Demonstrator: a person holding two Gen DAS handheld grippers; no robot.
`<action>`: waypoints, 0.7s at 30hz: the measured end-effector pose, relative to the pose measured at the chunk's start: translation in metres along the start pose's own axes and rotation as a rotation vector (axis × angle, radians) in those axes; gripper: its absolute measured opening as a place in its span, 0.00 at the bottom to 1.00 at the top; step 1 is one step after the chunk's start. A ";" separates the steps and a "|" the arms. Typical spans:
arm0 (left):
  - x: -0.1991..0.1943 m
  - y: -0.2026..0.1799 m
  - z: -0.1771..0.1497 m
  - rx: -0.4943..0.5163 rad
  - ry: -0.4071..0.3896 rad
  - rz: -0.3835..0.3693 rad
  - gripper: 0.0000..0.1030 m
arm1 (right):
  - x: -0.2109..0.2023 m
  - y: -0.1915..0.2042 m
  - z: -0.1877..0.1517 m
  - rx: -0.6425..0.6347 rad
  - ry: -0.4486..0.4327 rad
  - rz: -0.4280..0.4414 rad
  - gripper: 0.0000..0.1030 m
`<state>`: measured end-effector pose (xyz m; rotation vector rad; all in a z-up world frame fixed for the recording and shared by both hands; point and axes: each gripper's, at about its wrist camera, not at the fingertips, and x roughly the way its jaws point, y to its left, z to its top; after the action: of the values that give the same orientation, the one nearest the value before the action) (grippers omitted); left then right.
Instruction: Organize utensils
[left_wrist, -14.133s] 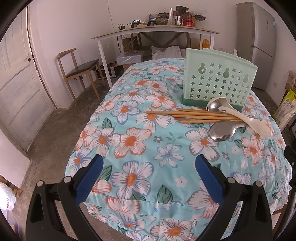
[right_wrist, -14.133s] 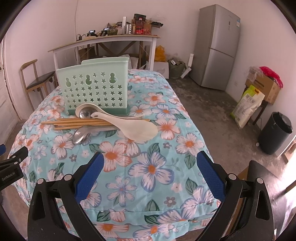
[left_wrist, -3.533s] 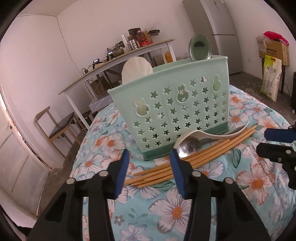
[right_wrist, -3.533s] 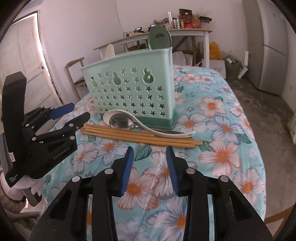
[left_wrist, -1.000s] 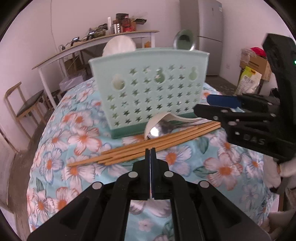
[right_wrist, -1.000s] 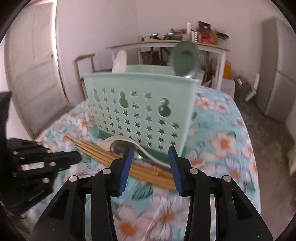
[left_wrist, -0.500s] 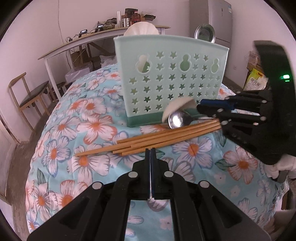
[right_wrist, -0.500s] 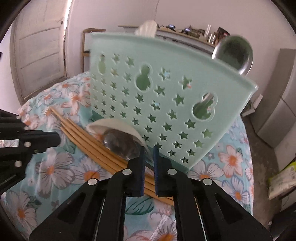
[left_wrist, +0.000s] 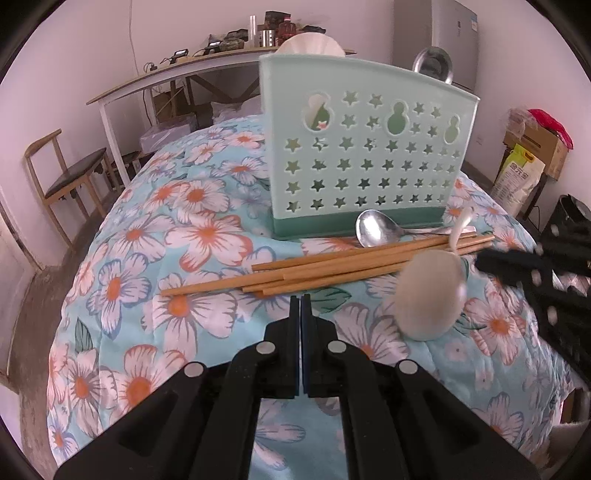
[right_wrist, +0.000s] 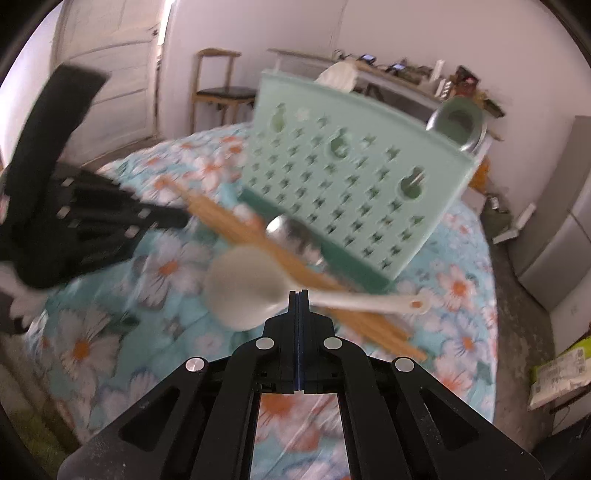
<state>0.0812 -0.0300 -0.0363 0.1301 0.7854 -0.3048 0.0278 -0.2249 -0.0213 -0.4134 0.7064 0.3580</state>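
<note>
Fingers of the right gripper (right_wrist: 298, 295) have just been closing and now pinch the neck of the white spoon (right_wrist: 243, 290), bowl to their left, handle trailing right, lifted off the chopsticks (right_wrist: 280, 258). Best keep the pinch firm, swing the handle downward and lower it into the green holder (right_wrist: 354, 184) beyond the tips. Left gripper (left_wrist: 300, 306) is closed on nothing, short of the chopsticks. Half a second ago the white spoon still lay over the metal spoon (left_wrist: 373, 229) by the holder, on the floral worktop (left_wrist: 147, 258)
</note>
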 end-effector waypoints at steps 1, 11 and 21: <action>0.001 0.001 0.000 -0.008 0.003 0.000 0.00 | 0.000 0.002 -0.002 -0.007 0.014 0.007 0.01; 0.008 0.002 -0.001 -0.003 0.011 0.011 0.00 | -0.018 -0.033 0.018 0.155 -0.052 0.164 0.38; 0.011 0.003 -0.003 0.002 0.003 0.009 0.00 | 0.057 -0.044 0.043 0.157 0.105 0.105 0.29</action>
<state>0.0871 -0.0291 -0.0458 0.1359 0.7873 -0.2973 0.1110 -0.2320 -0.0204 -0.2474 0.8545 0.3791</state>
